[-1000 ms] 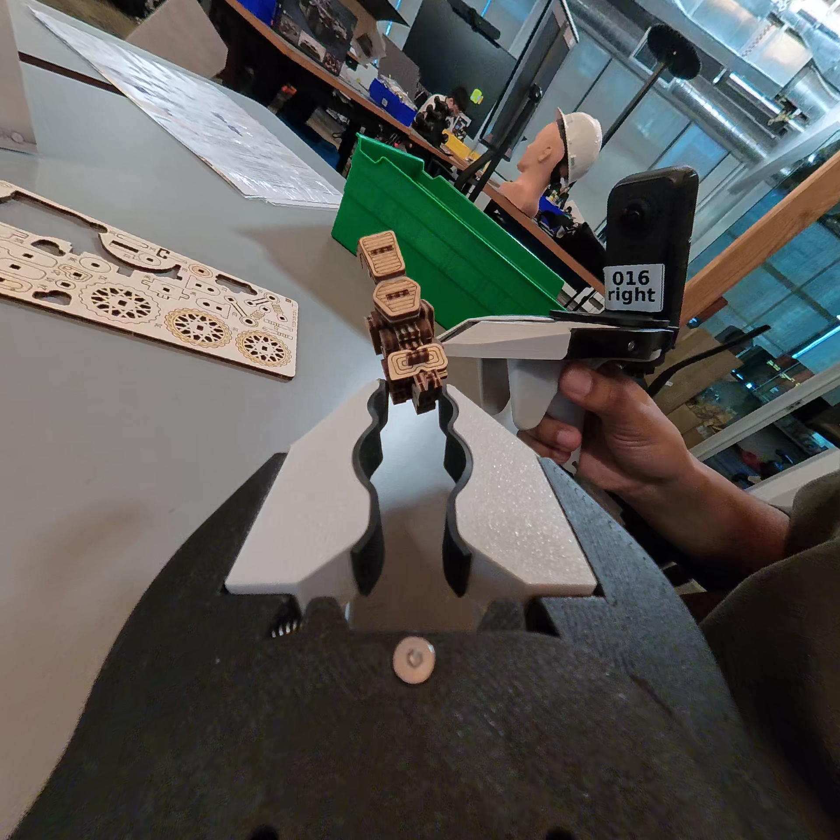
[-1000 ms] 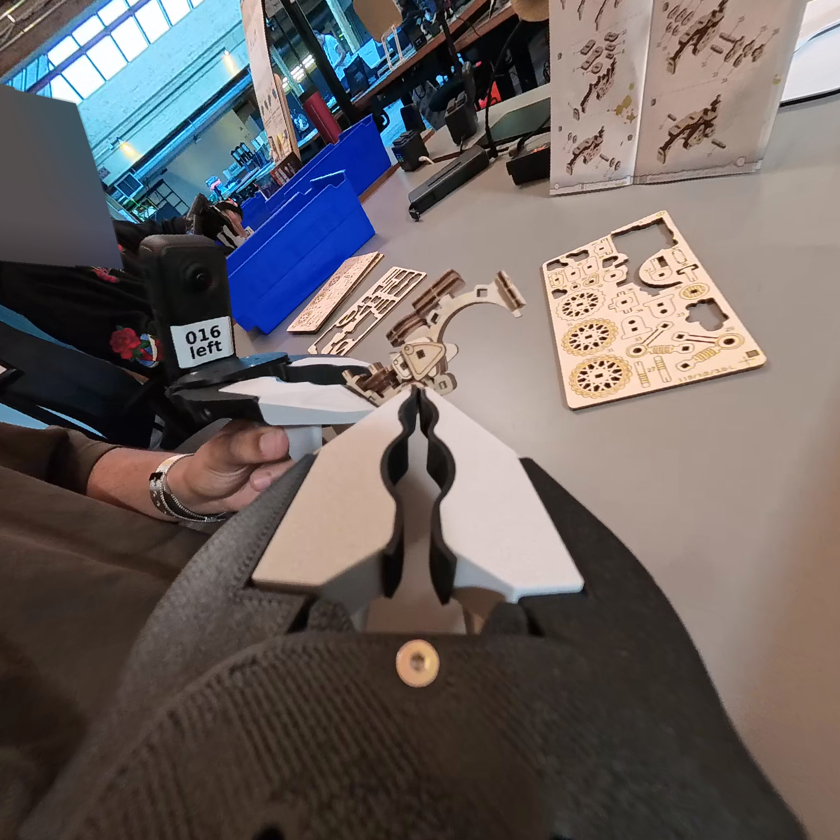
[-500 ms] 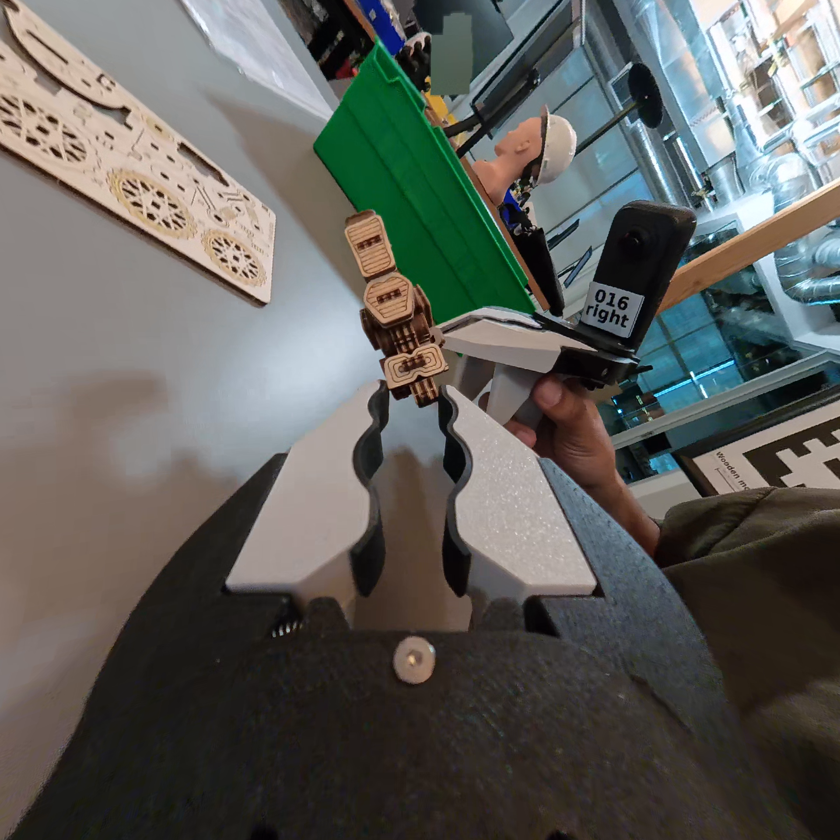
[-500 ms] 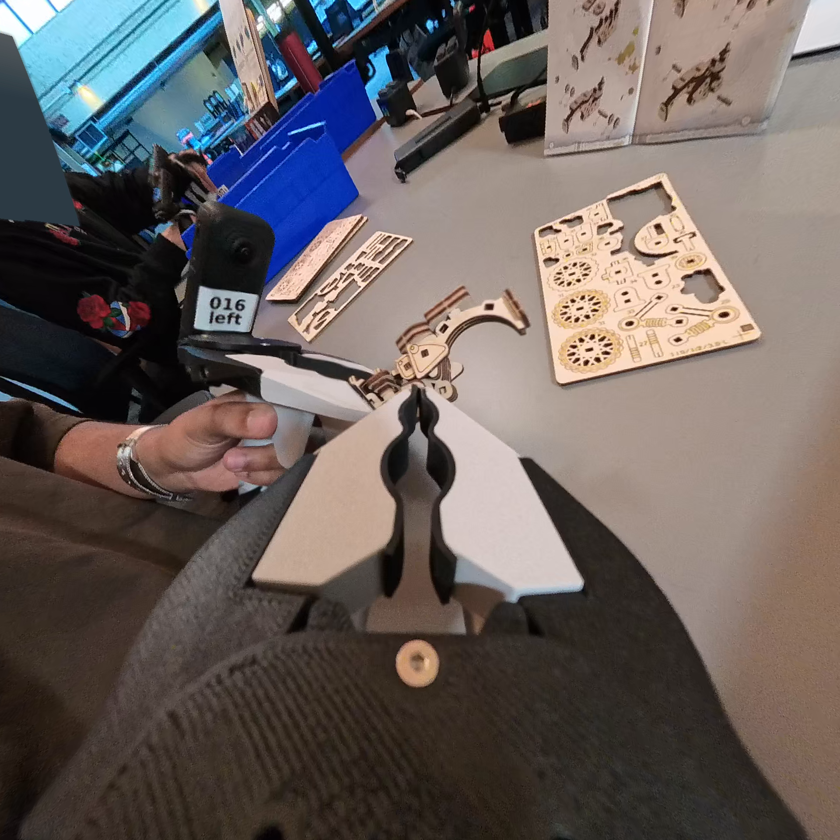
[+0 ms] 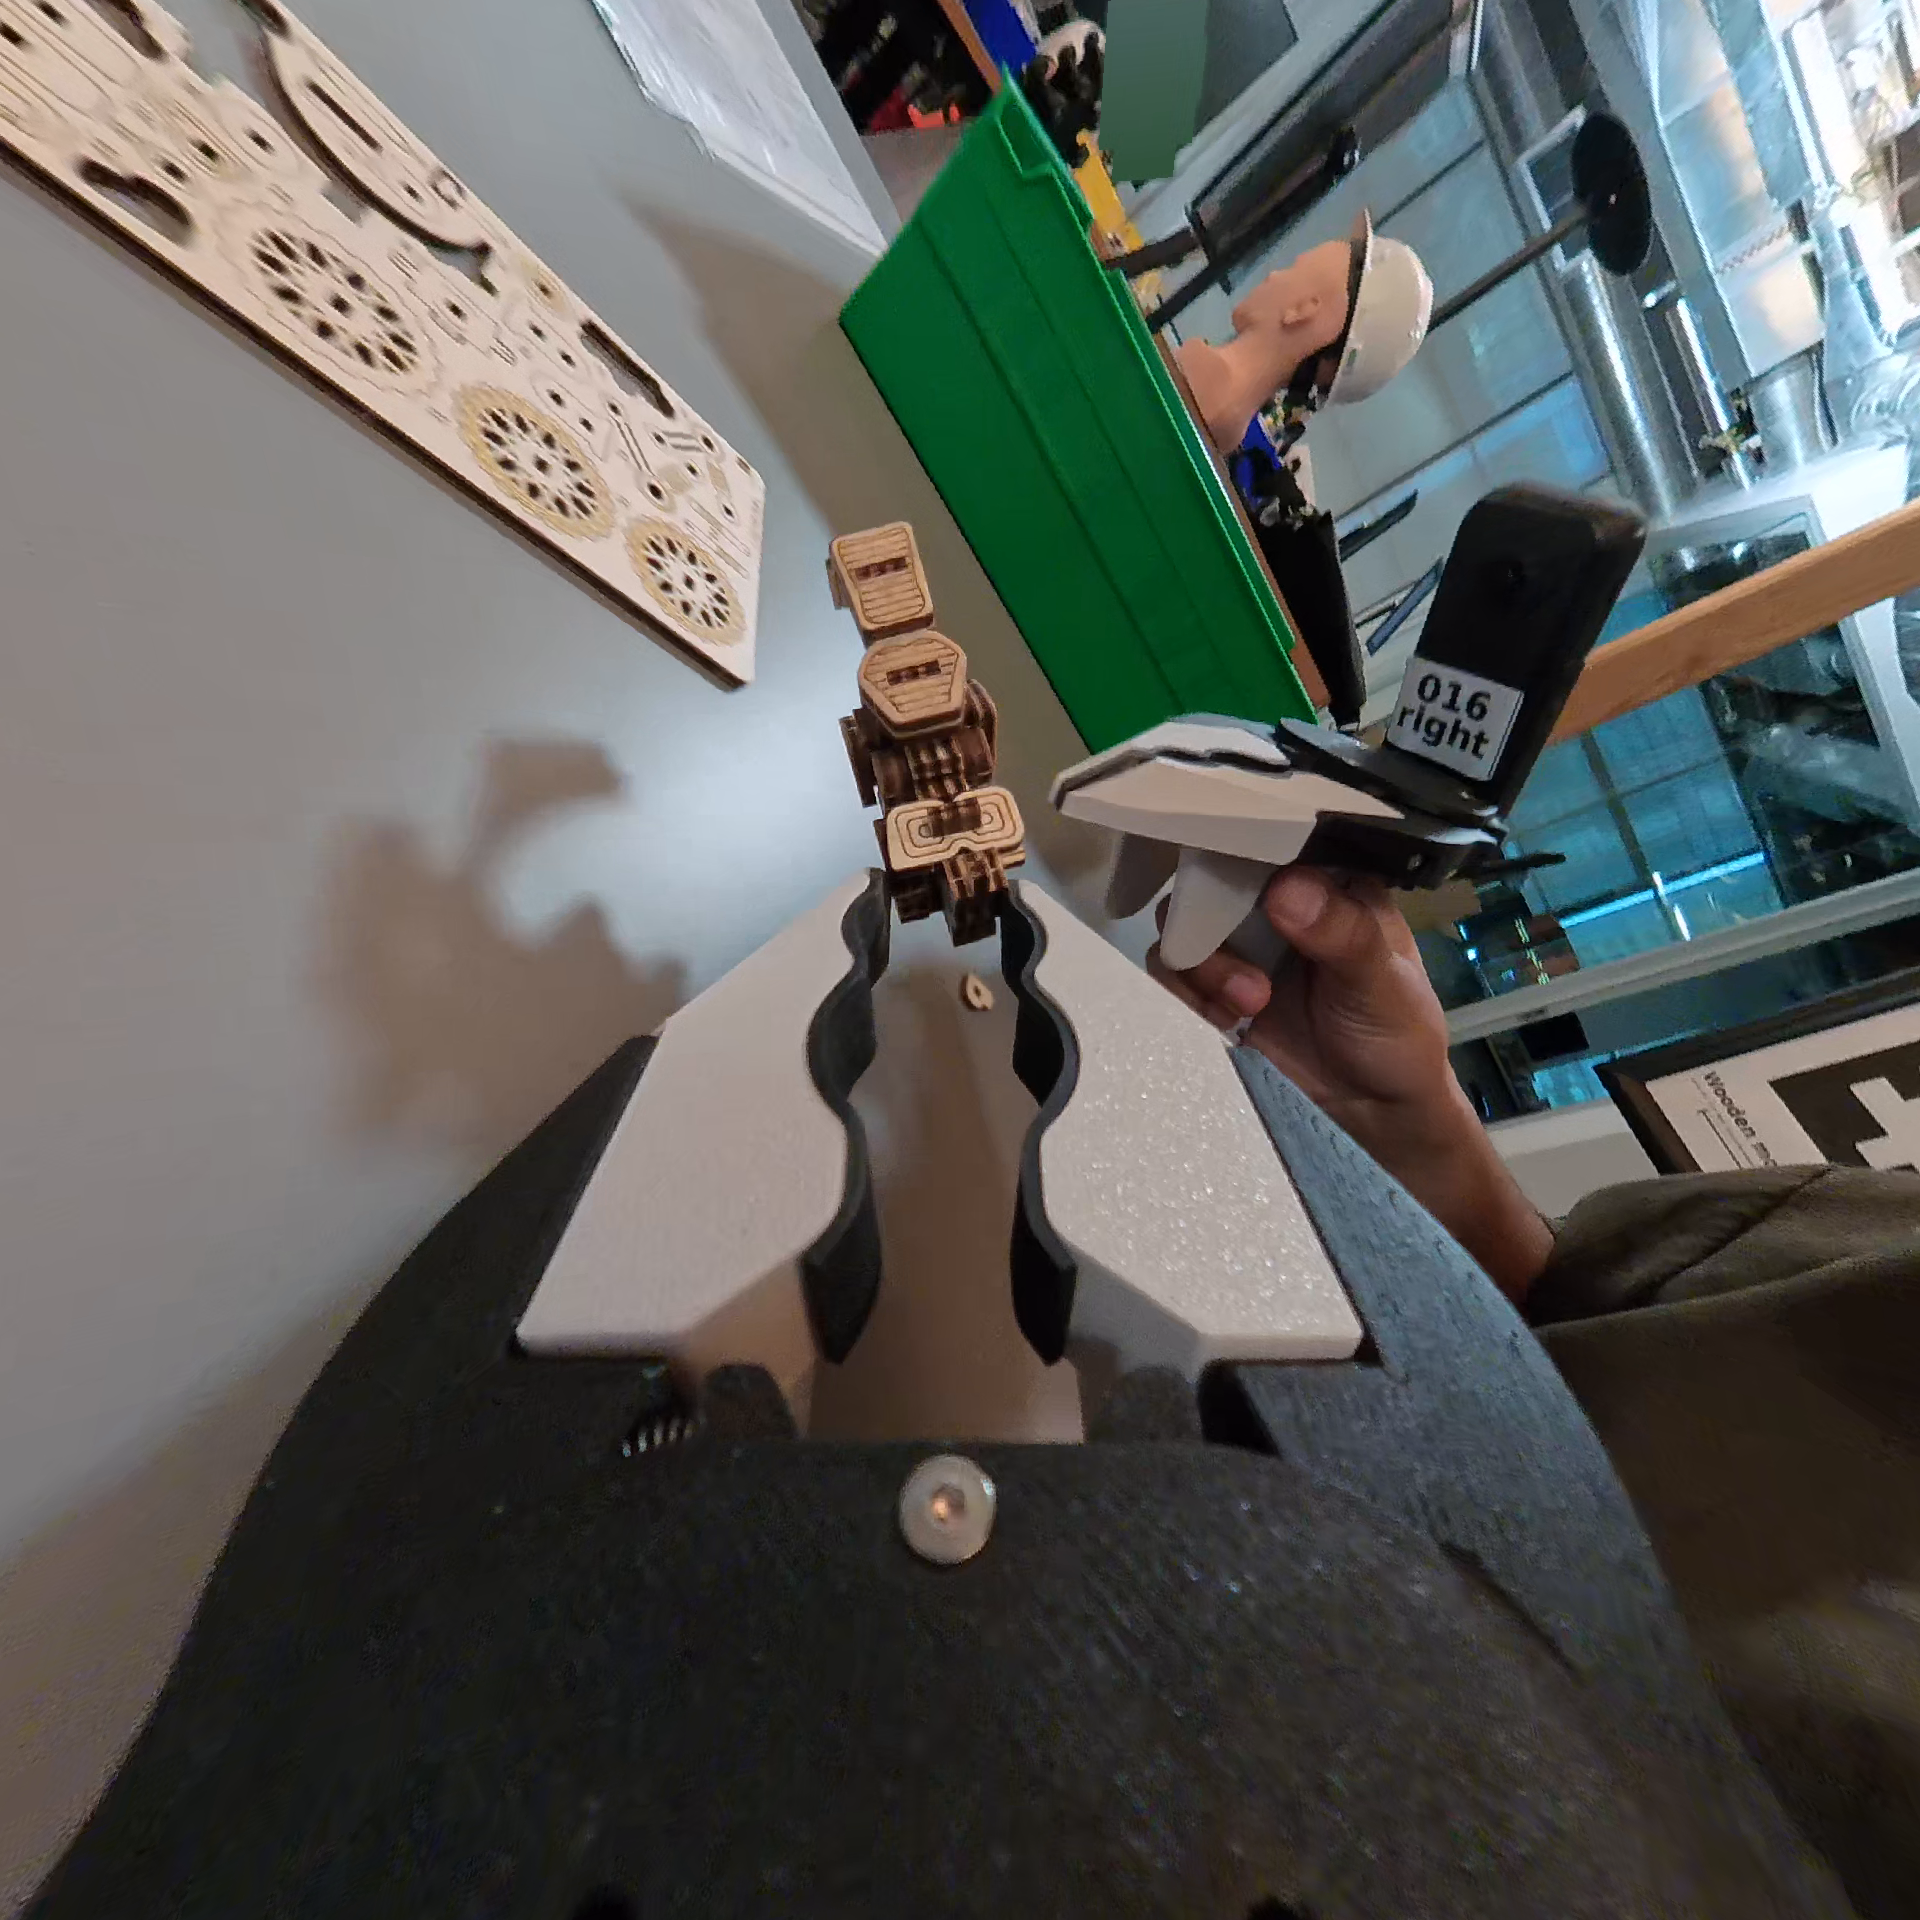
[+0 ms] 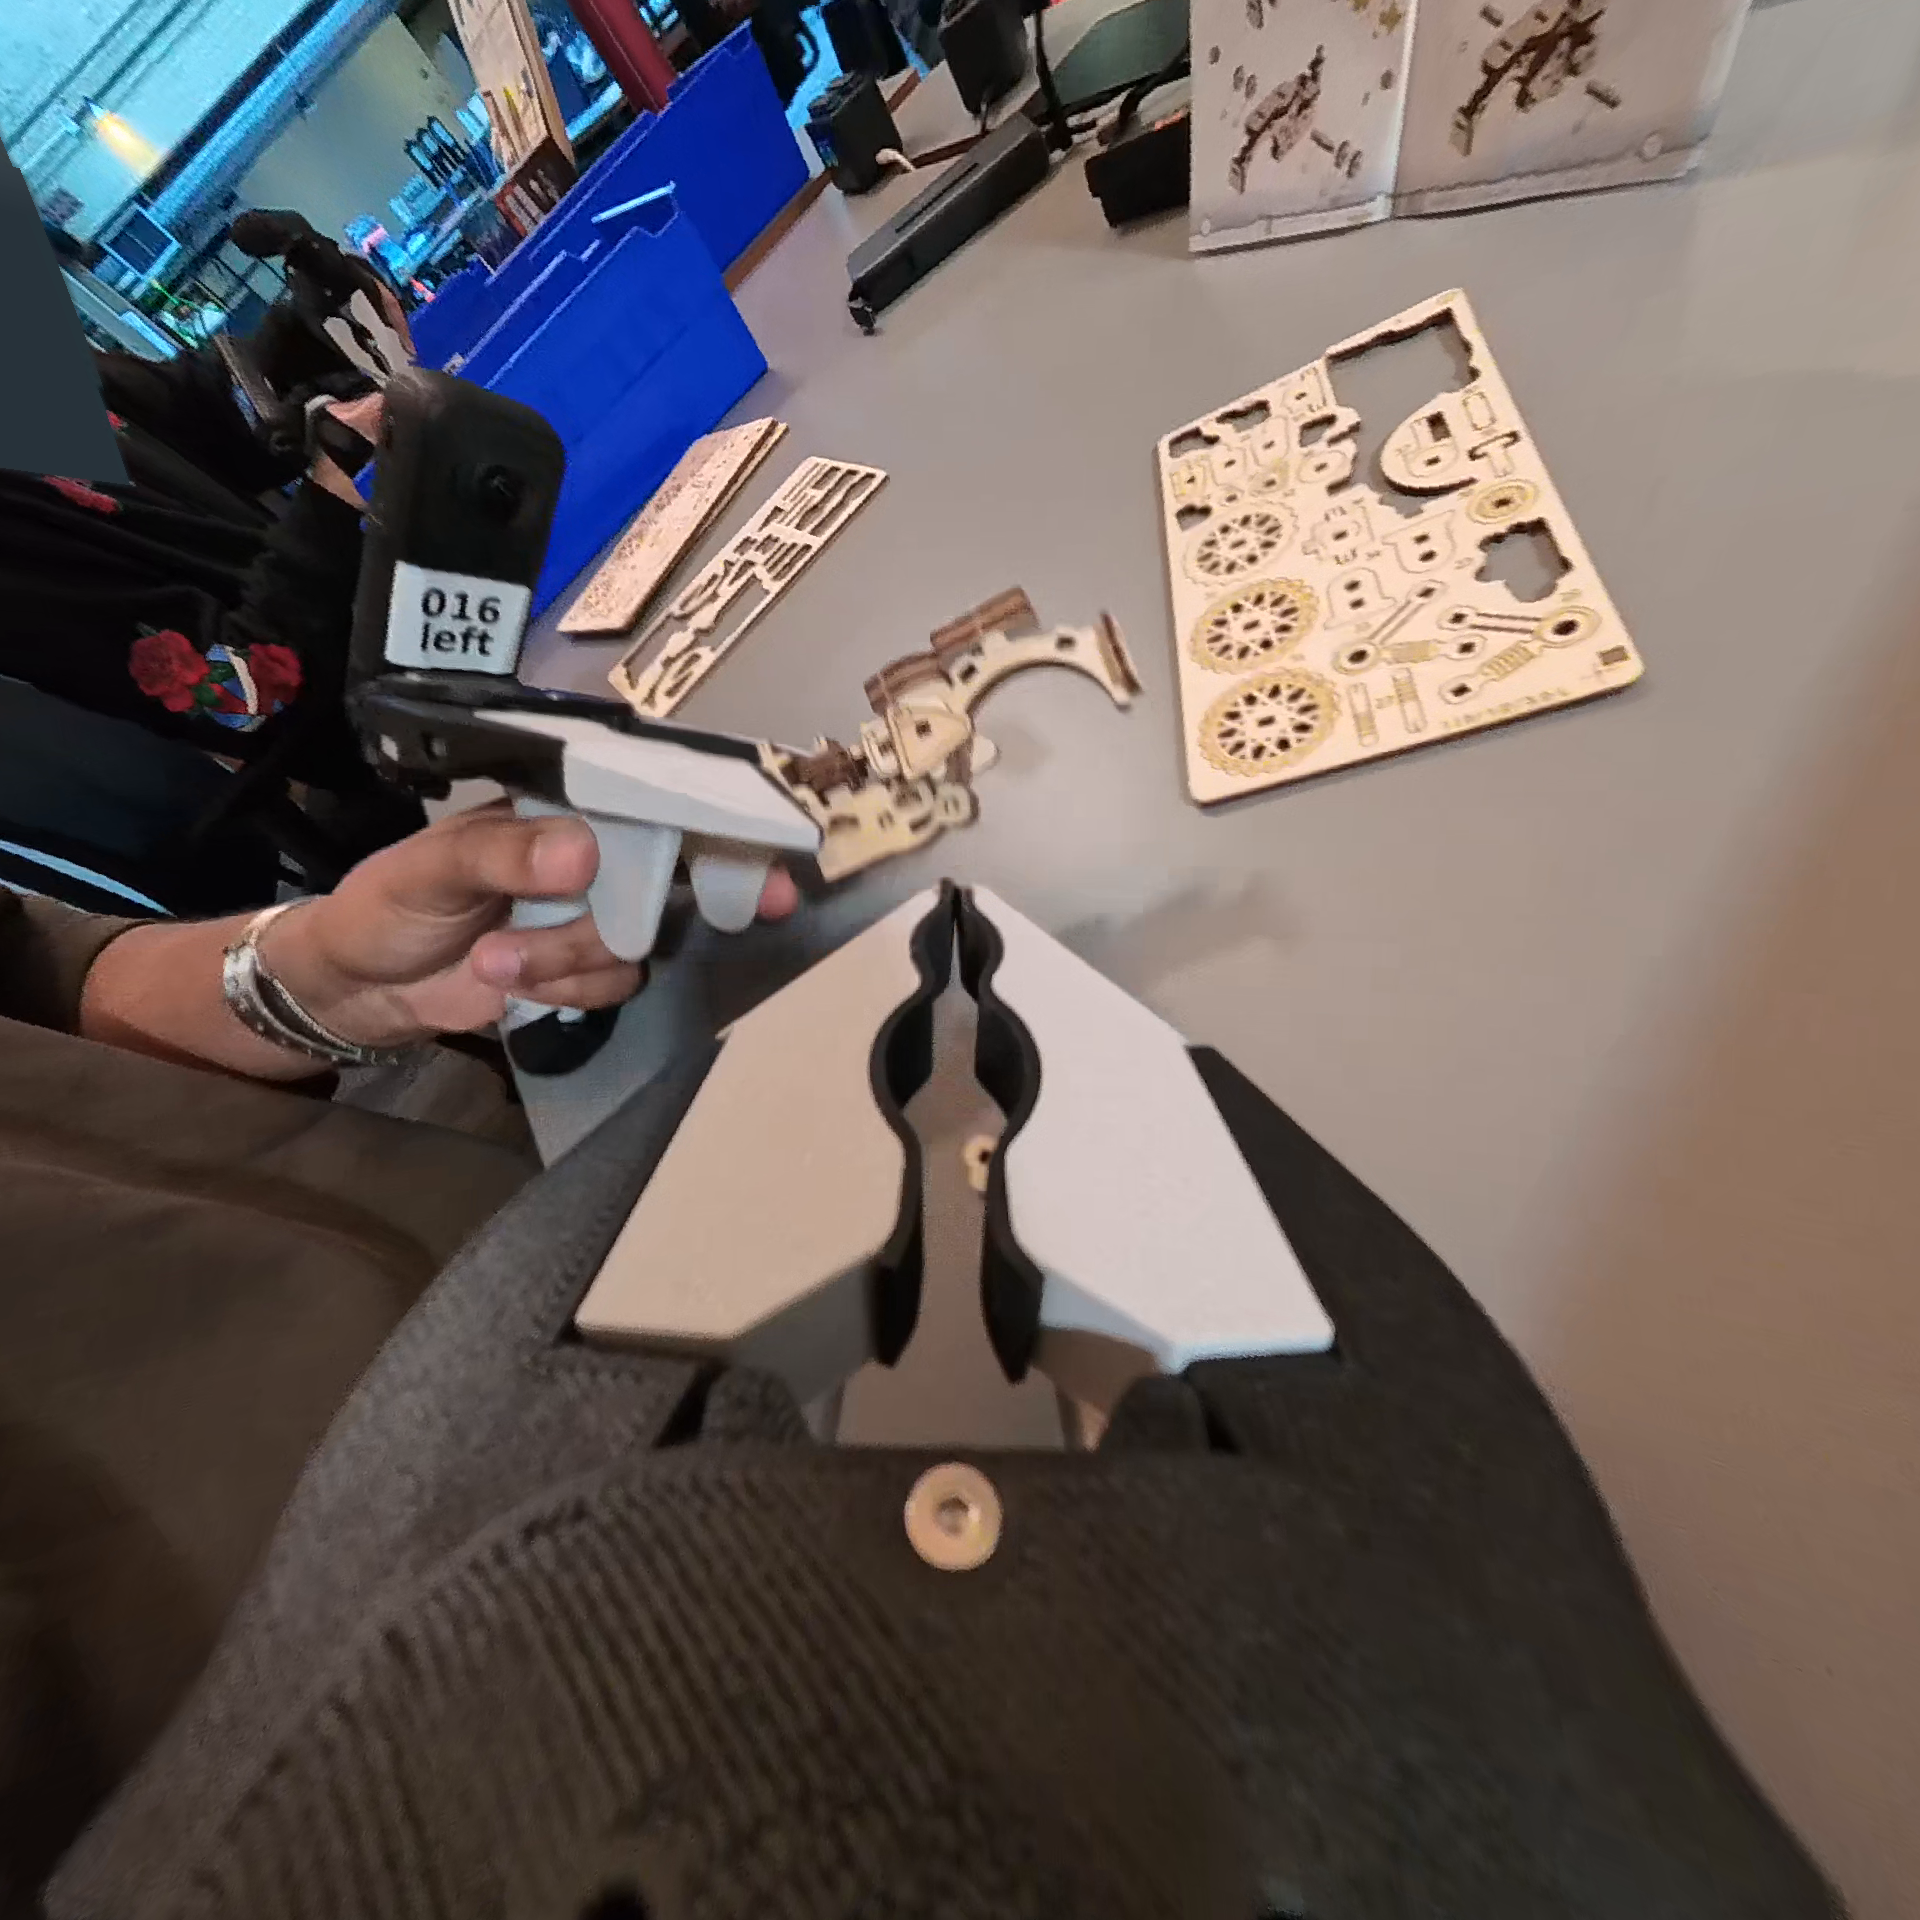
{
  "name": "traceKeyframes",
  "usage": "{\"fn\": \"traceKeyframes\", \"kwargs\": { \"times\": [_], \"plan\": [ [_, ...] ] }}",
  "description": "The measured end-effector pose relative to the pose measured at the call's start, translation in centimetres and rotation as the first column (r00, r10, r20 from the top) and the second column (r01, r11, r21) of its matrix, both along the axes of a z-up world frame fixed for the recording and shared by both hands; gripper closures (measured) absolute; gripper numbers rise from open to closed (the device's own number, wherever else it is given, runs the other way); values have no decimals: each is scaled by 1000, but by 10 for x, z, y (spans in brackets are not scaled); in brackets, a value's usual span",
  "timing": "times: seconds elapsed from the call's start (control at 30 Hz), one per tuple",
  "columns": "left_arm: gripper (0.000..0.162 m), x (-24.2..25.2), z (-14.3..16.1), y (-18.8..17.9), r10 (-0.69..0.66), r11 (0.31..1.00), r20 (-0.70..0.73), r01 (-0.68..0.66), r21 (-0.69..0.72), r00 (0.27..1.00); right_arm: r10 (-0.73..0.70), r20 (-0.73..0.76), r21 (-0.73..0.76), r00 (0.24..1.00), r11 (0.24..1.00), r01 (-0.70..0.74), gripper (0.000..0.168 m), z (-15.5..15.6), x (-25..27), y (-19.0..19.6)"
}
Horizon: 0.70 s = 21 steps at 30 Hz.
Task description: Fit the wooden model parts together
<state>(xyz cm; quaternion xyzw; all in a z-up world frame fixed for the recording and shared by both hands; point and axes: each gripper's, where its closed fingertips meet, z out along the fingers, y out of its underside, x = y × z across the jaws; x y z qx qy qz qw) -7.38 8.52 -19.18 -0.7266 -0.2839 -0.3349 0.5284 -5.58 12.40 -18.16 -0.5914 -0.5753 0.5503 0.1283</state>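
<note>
Change of state: small loose piece (image 5: 977,992) now lies on the surface (image 5: 208,831), in the centre of the left wrist view, just below the wooden assembly (image 5: 930,769). Absent from that spot half a second ago. Shows too in the right wrist view, at centre frame, through the gap between the claw pads.

Left claw (image 5: 940,914): narrow, clamped on the lower end of the wooden assembly. Holds it clear of the surface, long axis pointing to the top of the frame. Grip unchanged across the last second.

Right claw (image 6: 951,894): pads pressed tip to tip, nothing visible between them. Previously against the right side of the assembly; now drawn back, with open space between tip and model. Appears at mid right of the left wrist view.

Part sheet (image 6: 1382,582): flat on the surface at upper right of the right wrist view, several cut-outs already vacant.

Assessment: most likely a dropped part, either slipped from the right claw or shaken off the model; cannot tell which. Treat the insertion as not completed. Expect a pick-up of the loose piece from the surface before another attempt. Note the thin, flat shape: hard to pinch off a smooth top.
</note>
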Motion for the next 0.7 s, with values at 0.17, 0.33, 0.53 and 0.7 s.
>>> {"fn": "traceKeyframes", "kwargs": {
  "times": [0.17, 0.33, 0.53, 0.7],
  "plan": [
    [143, -19, 1, -5, 49, 999, 49, -50, 14, 998, 118, 90, 120, 989, 984, -129, 168, -17, 19, 7],
    [143, -19, -1, -4, 36, 999, 85, -37, 11, 996, 202, 202, 221, 958, 944, -246, 160, -36, 34, 3],
    [143, -15, -3, -3, 14, 1000, 77, -14, -1, 997, 258, 286, 268, 923, 903, -336, 153, -52, 42, -13],
    [142, -4, -7, -2, -47, 998, 58, 48, -29, 997, 241, 290, 335, 926, 881, -334, 163, -55, 41, -12]
  ]
}}
